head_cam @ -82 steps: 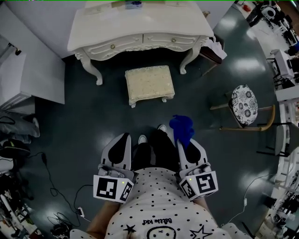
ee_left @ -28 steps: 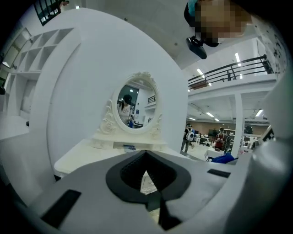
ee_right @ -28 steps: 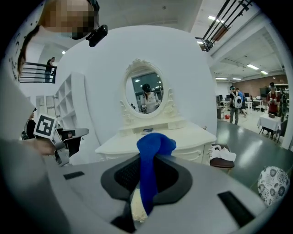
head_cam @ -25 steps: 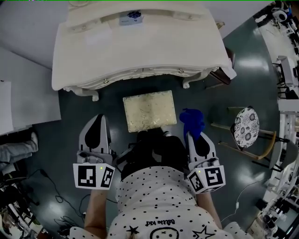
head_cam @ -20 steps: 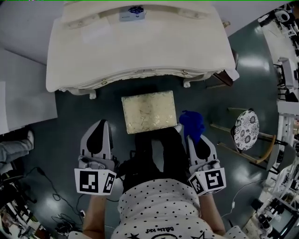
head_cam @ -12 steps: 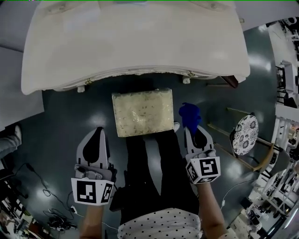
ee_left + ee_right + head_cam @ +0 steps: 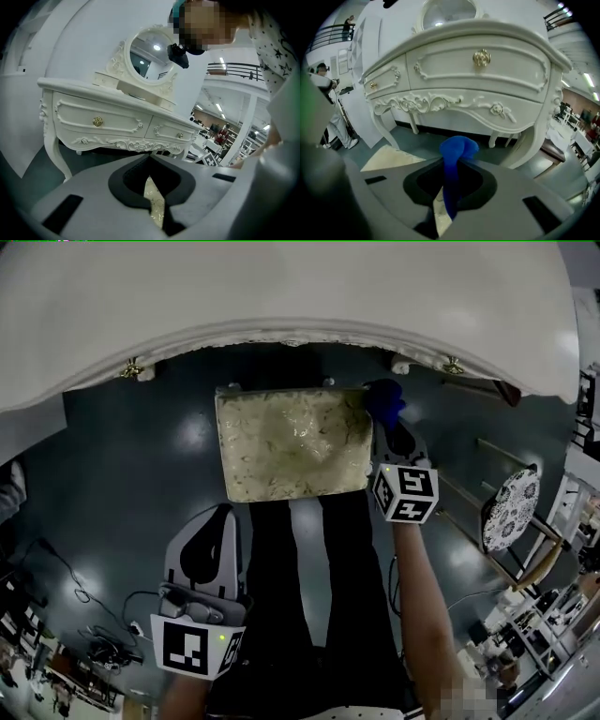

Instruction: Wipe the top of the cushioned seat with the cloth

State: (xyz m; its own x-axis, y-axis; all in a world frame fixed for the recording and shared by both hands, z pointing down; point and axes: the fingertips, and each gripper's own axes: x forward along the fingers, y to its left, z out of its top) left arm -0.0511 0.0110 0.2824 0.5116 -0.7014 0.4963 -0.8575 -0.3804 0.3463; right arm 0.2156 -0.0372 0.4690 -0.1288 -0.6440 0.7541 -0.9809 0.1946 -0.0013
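Observation:
The cushioned seat (image 7: pixel 291 442) is a cream patterned rectangle on the dark floor, just in front of the white dressing table (image 7: pixel 281 287). My right gripper (image 7: pixel 384 418) is shut on the blue cloth (image 7: pixel 384 397), which hangs at the seat's far right corner. In the right gripper view the cloth (image 7: pixel 457 150) bulges out between the jaws, with the seat (image 7: pixel 391 158) low on the left. My left gripper (image 7: pixel 223 517) is held back below the seat's near left corner, jaws together with nothing in them. A sliver of the seat (image 7: pixel 157 206) shows behind its tips.
The dressing table (image 7: pixel 117 117) with its curved legs and oval mirror (image 7: pixel 147 54) stands close behind the seat. A round patterned chair (image 7: pixel 509 512) is at the right. Cables (image 7: pixel 94 652) lie on the floor at lower left. The person's legs (image 7: pixel 309 587) stand against the seat's near edge.
The person has stepped up to the seat. My right gripper has carried the blue cloth forward to the seat's far right corner. My left gripper has stayed back.

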